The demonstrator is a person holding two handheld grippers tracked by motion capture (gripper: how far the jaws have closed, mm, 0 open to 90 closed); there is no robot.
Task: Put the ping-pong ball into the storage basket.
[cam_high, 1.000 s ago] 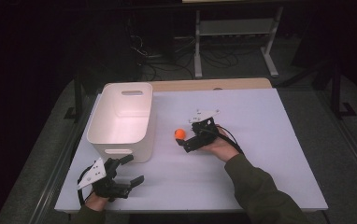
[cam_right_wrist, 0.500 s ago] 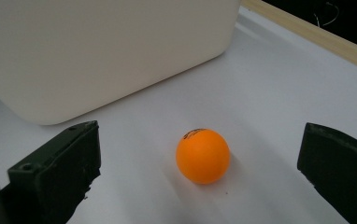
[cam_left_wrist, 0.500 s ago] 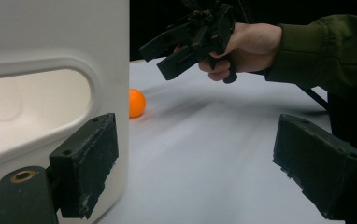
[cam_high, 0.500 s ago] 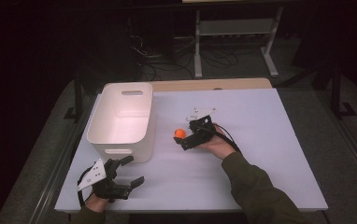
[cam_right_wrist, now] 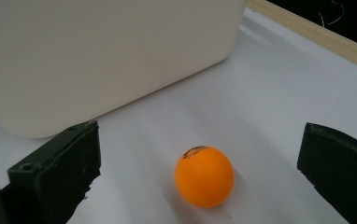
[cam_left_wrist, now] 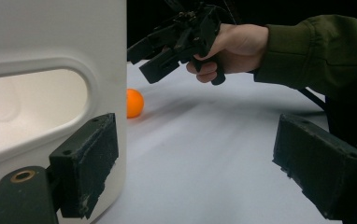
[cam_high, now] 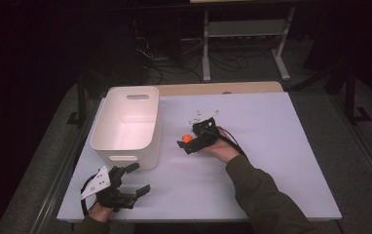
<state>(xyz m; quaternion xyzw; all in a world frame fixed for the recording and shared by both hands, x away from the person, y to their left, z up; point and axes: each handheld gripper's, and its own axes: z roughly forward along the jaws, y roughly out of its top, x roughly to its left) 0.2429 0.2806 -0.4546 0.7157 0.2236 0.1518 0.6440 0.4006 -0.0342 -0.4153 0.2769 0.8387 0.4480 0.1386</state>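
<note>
A: Where's the small glossy orange plastic ball (cam_right_wrist: 204, 176) w/ dark print on top?

B: Lying on the white table top (cam_high: 271, 146), just right of the tall white plastic bin w/ rounded corners and cut-out handles (cam_high: 125, 124), near it but not touching. The bin looks empty inside.

A: And the right gripper (cam_high: 190, 141)?

B: Black, held in the person's right hand, olive-green sleeve behind it. Jaws are spread wide, gripping nothing. In the right gripper view the ball sits between the 2 black jaws, a bit ahead of them, so the gripper seems lined up to straddle it before closing. In the left gripper view it's raised above the table, tilted down toward the ball.

A: Left gripper (cam_high: 136, 181)?

B: Near the table's front left corner, just in front of the bin's near end. Jaws open, holding nothing. One pad sits right by the bin's wall; can't tell if it touches. Prob. parked there out of the way, or ready to steady the bin.

A: Likely aim?

B: My guess: pick up the ball, drop it in the bin.
</note>
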